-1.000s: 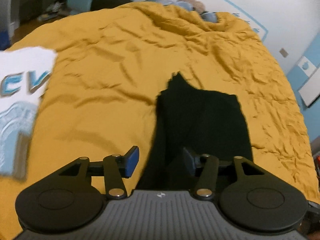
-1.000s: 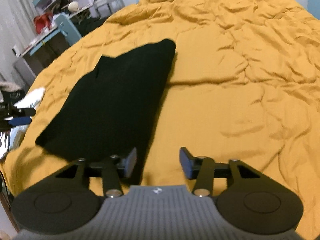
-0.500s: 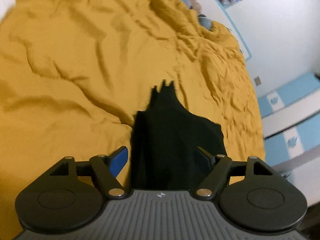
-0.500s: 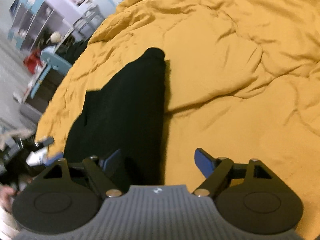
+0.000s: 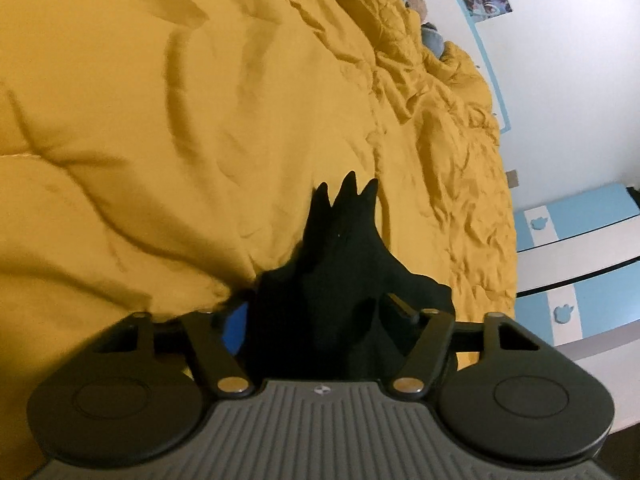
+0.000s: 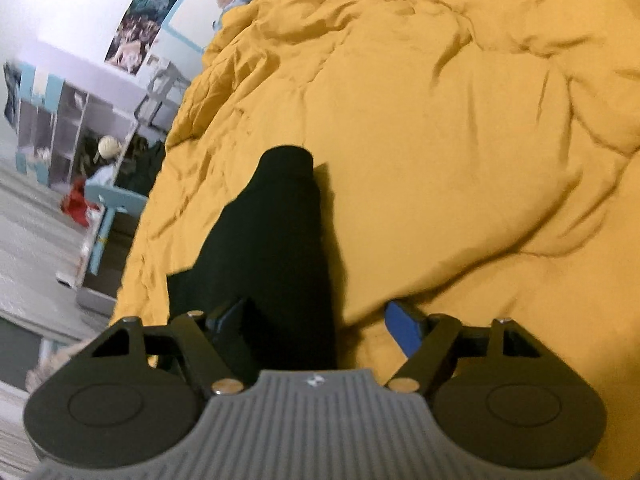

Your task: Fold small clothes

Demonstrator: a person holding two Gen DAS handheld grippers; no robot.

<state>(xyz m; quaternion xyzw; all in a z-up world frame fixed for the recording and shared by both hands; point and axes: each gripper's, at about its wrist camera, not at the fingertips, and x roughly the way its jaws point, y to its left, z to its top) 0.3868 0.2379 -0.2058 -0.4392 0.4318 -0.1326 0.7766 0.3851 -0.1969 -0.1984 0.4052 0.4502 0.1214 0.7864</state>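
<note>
The black garment lies on the yellow duvet, its near edge between both wide-open jaws. Left hand-held gripper and right hand-held gripper, just closing, should pinch matching corners fully before lifting.

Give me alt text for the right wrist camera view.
The right gripper, jaws open, is low over a black garment lying on a rumpled yellow bedspread, the cloth's edge between its fingers. Shelves and a blue chair stand blurred at left.
</note>
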